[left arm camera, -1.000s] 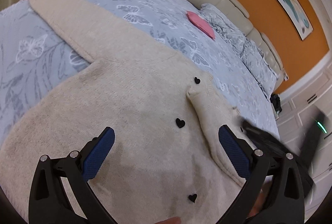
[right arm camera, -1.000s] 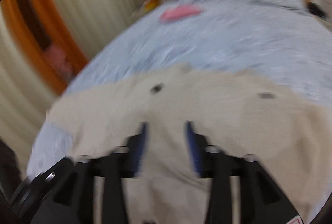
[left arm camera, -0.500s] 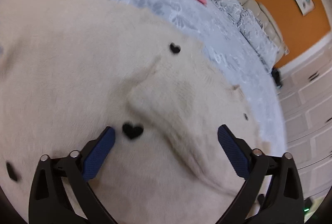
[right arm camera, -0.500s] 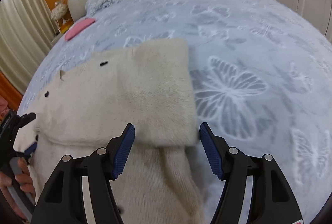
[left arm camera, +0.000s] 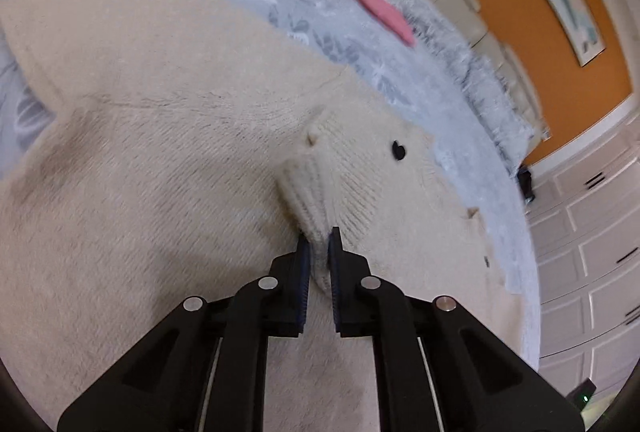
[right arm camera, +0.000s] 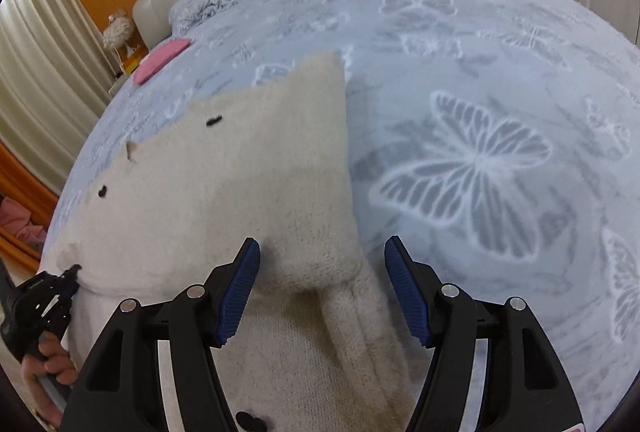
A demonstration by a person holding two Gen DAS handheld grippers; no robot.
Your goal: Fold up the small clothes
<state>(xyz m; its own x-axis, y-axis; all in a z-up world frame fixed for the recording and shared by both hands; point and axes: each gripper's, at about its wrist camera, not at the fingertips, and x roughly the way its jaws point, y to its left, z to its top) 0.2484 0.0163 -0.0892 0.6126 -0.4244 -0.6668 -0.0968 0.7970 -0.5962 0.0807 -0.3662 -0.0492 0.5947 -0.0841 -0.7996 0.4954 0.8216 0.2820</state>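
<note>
Left tongs pinch cream sweater's ribbed cuff.

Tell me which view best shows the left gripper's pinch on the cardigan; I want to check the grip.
The left wrist view: the left gripper has just closed on a ribbed edge of the cardigan, seen close up between the pads. The right wrist view shows only its black body at the far left edge, gripping the cardigan's edge, with the hand below.

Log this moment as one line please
left gripper: just closed on sweater ribbed edge | right gripper: open over folded corner | bed: sweater partly folded
</note>
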